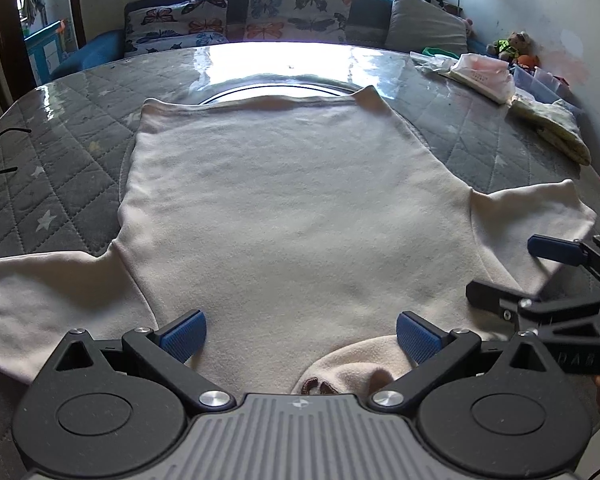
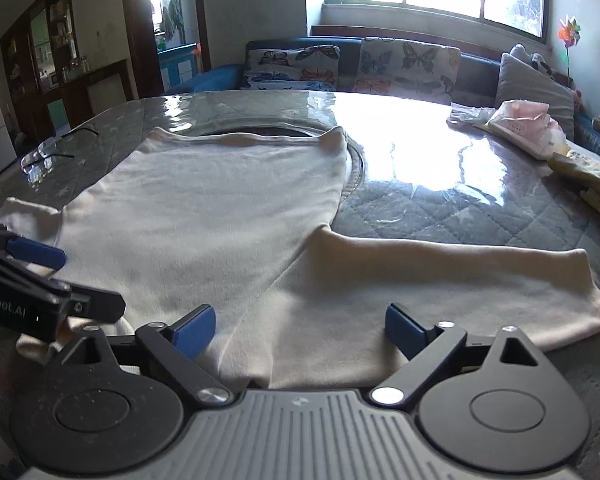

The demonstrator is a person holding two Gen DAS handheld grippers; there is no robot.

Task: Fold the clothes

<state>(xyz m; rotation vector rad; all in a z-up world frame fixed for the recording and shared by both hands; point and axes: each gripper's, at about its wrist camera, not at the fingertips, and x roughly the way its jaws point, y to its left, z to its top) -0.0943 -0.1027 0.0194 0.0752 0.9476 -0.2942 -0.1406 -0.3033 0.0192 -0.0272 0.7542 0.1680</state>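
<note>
Left gripper (image 1: 301, 335) spread wide, low over cream shirt (image 1: 284, 216) collar; right gripper (image 2: 300, 330) likewise apart, over shoulder.

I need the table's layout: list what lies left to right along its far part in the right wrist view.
Eyeglasses → white shirt → bare shiny tabletop → pink and white bundle → yellowish folded cloth.
</note>
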